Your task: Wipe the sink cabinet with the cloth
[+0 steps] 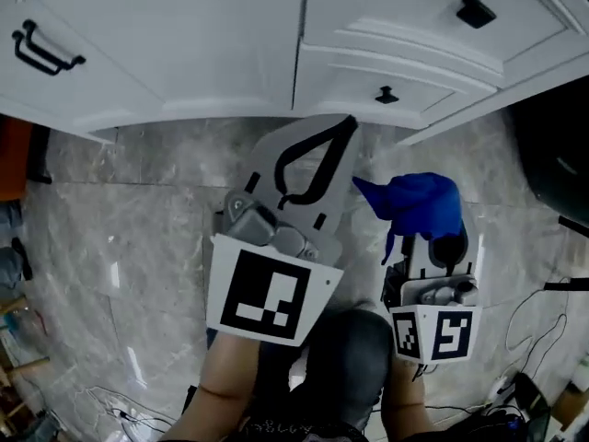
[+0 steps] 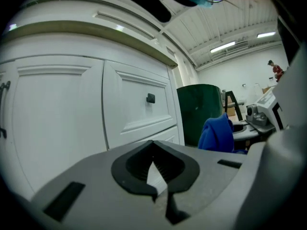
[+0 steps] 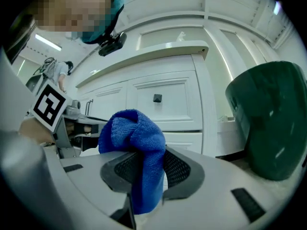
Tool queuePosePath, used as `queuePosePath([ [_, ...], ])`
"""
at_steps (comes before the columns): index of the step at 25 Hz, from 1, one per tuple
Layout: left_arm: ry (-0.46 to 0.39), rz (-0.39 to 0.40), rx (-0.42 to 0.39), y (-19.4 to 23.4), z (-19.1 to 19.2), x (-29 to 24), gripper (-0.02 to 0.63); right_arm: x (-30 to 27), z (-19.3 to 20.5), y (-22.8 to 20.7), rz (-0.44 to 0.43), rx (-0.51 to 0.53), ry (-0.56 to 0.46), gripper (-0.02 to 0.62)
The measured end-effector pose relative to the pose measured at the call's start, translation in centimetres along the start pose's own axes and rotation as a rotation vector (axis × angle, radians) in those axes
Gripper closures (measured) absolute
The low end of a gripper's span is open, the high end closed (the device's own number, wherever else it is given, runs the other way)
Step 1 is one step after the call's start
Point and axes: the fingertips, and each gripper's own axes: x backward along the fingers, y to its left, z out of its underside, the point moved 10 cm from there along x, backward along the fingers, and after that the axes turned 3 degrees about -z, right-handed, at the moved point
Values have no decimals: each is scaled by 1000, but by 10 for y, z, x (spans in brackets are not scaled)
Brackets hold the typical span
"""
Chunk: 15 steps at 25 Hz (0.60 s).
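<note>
In the head view, the white sink cabinet point(image 1: 184, 44) runs along the top over a marbled floor point(image 1: 120, 228). The left gripper point(image 1: 345, 129) points at its base with nothing in it. The right gripper point(image 1: 433, 242), just beside it, carries the blue cloth point(image 1: 414, 201) bunched over its tips, short of the doors.

In the left gripper view, the jaws meet at their tips and only a bare oval gap shows between the pads. A panelled door with a dark knob point(image 2: 150, 98) stands ahead, apart from the tips.

In the right gripper view, the jaws pinch a fold of the cloth, and a rounded wad rises above the pads while a tail hangs below. A dark green bin point(image 3: 268, 119) stands to the right.

The cloth looks like light, limp terry, so it likely gives no resistance and will drag or tug loose under friction. A hold across the bunched middle, as here, seems sound, provided enough wad sits forward to press flat on the door without the pads scraping the paint
</note>
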Motion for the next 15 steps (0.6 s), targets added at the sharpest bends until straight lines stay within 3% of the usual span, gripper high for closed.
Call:
queuePosePath([
  [4, 10, -31, 61, -9, -9, -13, 606, -7, -34, -20, 38, -5, 28, 480],
  [7, 14, 27, 60, -16, -26, -20, 606, -5, -66, -28, 58, -20, 78, 480],
  [9, 38, 71, 107, -21, -44, -8, 606, 3, -87, -25, 59, -25, 148, 480],
  [12, 142, 102, 183, -28, -83, 27, 606, 25, -125, -9, 58, 14, 269, 480],
  [15, 176, 166, 152, -43, -144, 61, 606, 56, -176, 10, 60, -3, 364, 480],
])
